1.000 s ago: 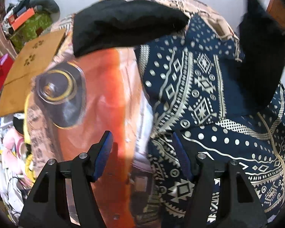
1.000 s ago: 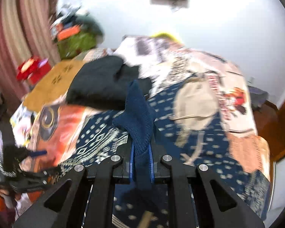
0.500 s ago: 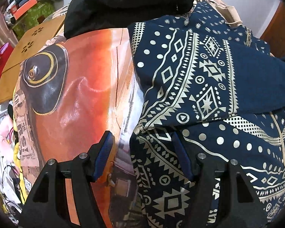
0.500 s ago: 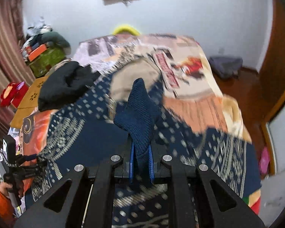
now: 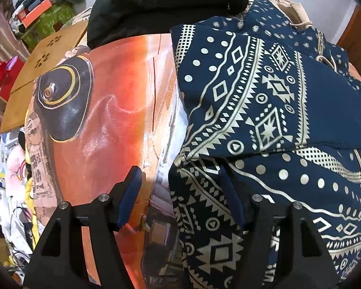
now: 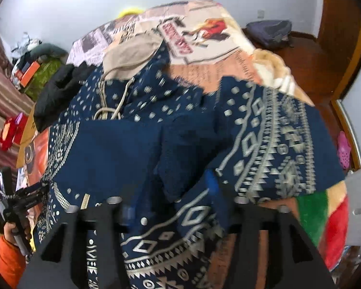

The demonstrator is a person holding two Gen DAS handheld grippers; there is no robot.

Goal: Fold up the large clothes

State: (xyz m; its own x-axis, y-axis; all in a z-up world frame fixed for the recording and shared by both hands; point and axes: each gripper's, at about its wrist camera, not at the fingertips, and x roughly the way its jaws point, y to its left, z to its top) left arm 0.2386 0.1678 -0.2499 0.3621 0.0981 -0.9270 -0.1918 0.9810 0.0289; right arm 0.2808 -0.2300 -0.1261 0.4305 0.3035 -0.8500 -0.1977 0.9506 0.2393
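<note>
A navy hoodie with a cream geometric print [image 5: 264, 110] lies spread on the bed, one sleeve folded across its body; it also shows in the right wrist view [image 6: 156, 149]. Its tan-lined hood [image 6: 132, 53] and drawstrings lie at the far end. My left gripper [image 5: 180, 192] is open, low over the hoodie's left edge, holding nothing. My right gripper [image 6: 170, 207] is open just above the hoodie's middle, its cuff lying loose between the jaws.
A printed orange bedspread [image 5: 113, 120] covers the bed. A black garment [image 5: 161, 2] lies at the far left of the bed. A brown board [image 5: 48, 57] and cluttered boxes [image 5: 41, 16] stand beyond the bed's left side. A wooden door [image 6: 337, 36] is at right.
My right gripper carried the sleeve cuff across the hoodie, came down and opened, letting it go. My left gripper stayed open and shifted slightly toward the hoodie's edge.
</note>
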